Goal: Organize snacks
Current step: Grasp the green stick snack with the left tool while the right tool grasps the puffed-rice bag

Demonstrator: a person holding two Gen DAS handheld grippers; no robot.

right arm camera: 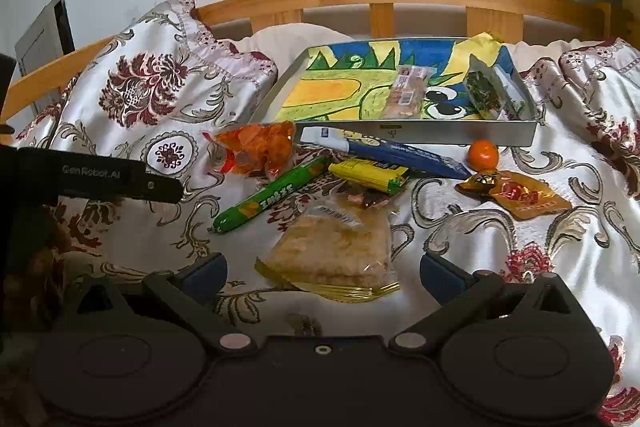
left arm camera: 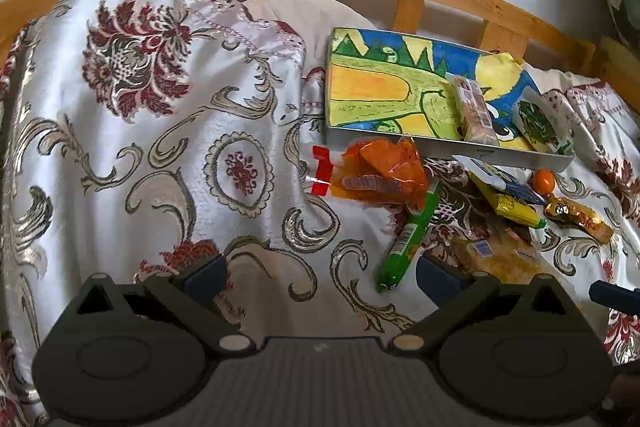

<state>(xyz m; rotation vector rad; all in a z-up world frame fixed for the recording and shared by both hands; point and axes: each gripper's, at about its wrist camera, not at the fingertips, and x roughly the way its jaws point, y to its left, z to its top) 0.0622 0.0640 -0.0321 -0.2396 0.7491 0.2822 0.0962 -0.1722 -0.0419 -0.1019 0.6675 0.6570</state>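
Satin bedspread (right arm camera: 460, 235), seemingly clear beside snacks (right arm camera: 332, 251)

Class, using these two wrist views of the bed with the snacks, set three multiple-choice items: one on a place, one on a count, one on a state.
1. Where does the small orange fruit lie?
A. in the tray
B. on the bedspread by the tray's front wall
C. on the pillow

2. How many snacks lie in the tray?
A. none
B. two
C. five

3. How is the right gripper?
A. open, holding nothing
B. shut on the green tube
C. shut on the fruit

Answers:
1 B: it sits on the cloth just outside the tray's front wall.
2 B: only a wrapped bar and a green packet are inside.
3 A: its fingers stand wide apart, with the clear bag lying between them ungripped.
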